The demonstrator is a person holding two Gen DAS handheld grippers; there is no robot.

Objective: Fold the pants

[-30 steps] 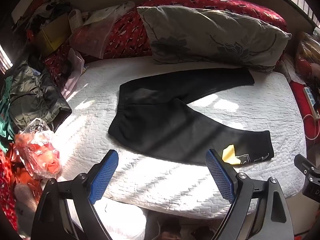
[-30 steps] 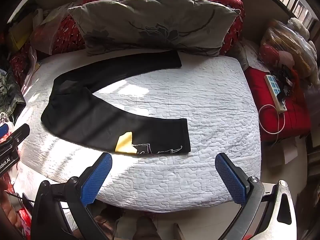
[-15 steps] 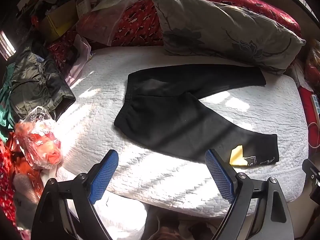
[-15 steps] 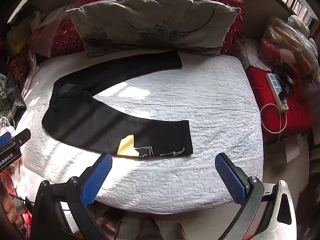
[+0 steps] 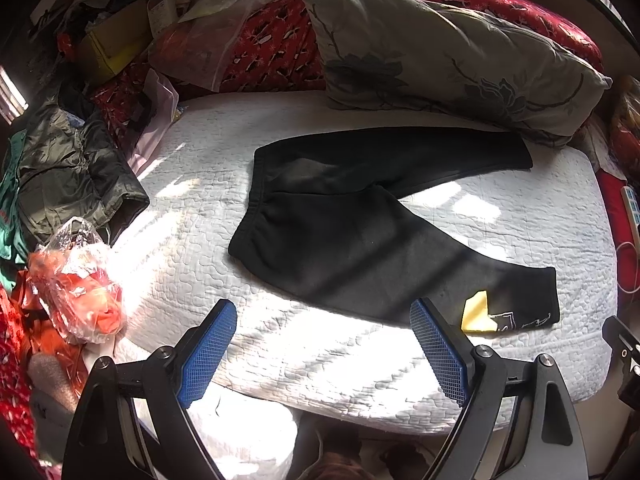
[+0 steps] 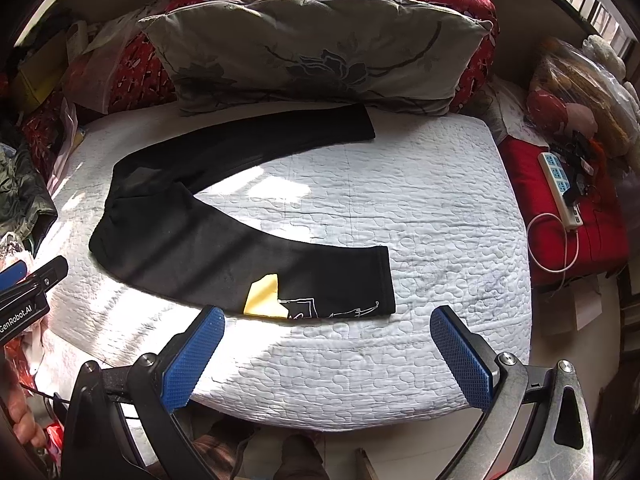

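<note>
Lying flat on a white quilted bed (image 6: 440,208), black pants (image 5: 344,236) spread in a V, waistband to the left, one leg reaching toward a grey floral pillow (image 6: 316,52), the nearer leg ending in a yellow patch (image 6: 264,296) near the bed's front edge. Both the left gripper (image 5: 324,320) and right gripper (image 6: 328,328) hover short of the fabric, fingers wide apart and empty. Folding appears not yet begun; the next move likely calls for pinching the near leg's cuff and waistband to bring one leg over the other
</note>
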